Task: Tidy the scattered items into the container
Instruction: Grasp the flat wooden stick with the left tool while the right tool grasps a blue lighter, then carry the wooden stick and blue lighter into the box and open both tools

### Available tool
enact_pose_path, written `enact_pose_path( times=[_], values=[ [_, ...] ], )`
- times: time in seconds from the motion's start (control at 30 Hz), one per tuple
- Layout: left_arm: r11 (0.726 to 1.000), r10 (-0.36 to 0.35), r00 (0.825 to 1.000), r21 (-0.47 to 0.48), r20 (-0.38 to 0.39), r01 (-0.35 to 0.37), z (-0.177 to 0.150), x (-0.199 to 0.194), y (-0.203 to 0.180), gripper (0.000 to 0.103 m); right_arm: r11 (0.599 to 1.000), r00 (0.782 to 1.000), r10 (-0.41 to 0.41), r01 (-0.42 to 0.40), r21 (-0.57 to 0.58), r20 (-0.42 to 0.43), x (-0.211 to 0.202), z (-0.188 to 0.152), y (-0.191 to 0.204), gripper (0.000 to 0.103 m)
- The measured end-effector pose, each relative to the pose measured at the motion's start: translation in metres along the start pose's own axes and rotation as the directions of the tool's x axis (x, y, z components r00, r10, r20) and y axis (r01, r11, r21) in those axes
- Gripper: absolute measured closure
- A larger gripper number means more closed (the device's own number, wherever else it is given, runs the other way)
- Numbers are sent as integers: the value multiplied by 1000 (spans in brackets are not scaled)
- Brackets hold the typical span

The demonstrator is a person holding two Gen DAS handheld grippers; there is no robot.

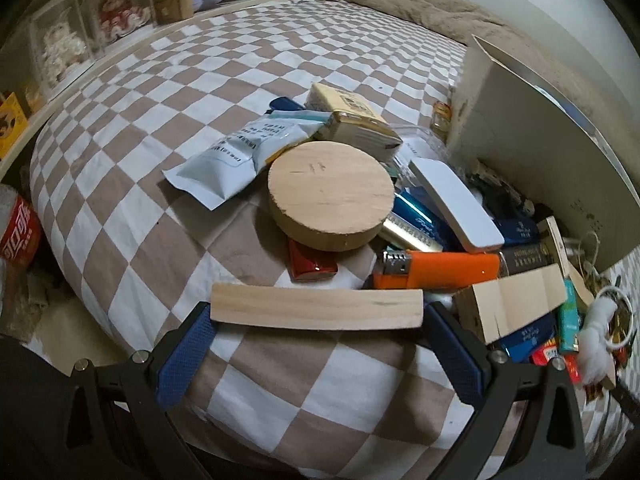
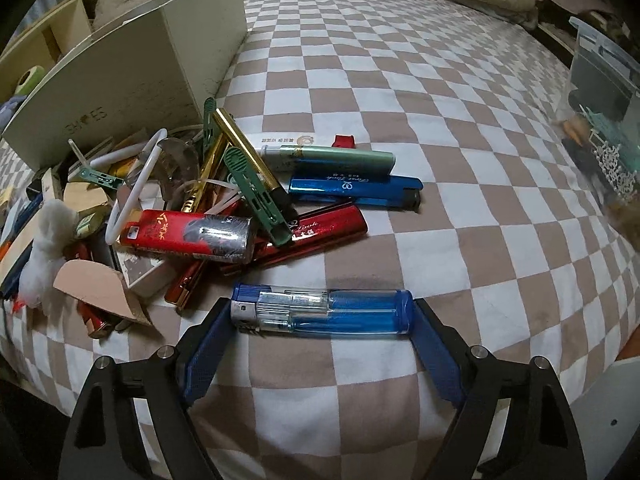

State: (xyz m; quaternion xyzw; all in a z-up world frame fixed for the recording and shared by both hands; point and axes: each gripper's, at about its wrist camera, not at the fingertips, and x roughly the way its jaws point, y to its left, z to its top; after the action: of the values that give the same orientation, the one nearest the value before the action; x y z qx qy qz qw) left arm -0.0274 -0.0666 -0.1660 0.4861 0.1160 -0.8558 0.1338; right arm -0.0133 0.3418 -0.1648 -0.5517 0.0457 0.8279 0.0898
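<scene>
My left gripper [image 1: 316,312] is shut on a flat wooden strip [image 1: 316,306], held crosswise by its ends above the bed. Behind it lies a pile: a round wooden disc [image 1: 331,200], an orange lighter [image 1: 440,266], a white bar [image 1: 456,204], a pale pouch [image 1: 236,156], a tan packet [image 1: 352,116]. My right gripper [image 2: 322,314] is shut on a clear blue lighter [image 2: 322,312], held crosswise. Ahead lie a red lighter [image 2: 188,236], a blue lighter [image 2: 356,192], green clips [image 2: 256,196]. The white box [image 2: 132,80] stands behind the pile, also in the left wrist view [image 1: 532,160].
The checkered bedspread [image 2: 400,92] stretches behind. A brown blanket [image 1: 420,0] lies at the far end. A clear plastic bin [image 2: 604,120] with small items sits at the right. A cola bottle [image 1: 18,232] stands off the bed's left edge, below shelves [image 1: 80,40].
</scene>
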Motion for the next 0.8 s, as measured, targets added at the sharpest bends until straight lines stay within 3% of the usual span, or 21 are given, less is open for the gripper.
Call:
enact_pose_path(
  times=[0.17, 0.43, 0.6, 0.8],
  values=[
    [1000, 20, 1000, 2, 6, -20, 0, 0, -4, 3, 1000, 1000, 5, -5, -3, 3, -2, -2, 2, 16],
    [999, -17, 1000, 41, 3, 17, 1, -5, -2, 3, 1000, 1000, 16, -16, -7, 14, -3, 6, -3, 16],
    [997, -3, 997, 74, 72, -2, 6, -22, -2, 3, 1000, 999, 27, -26, -4, 40, -13, 10, 0, 16],
    [990, -38, 989, 140, 145, 18, 13, -44, -12, 3, 998, 993, 59, -56, -31, 102, -40, 17, 14, 16]
  ],
)
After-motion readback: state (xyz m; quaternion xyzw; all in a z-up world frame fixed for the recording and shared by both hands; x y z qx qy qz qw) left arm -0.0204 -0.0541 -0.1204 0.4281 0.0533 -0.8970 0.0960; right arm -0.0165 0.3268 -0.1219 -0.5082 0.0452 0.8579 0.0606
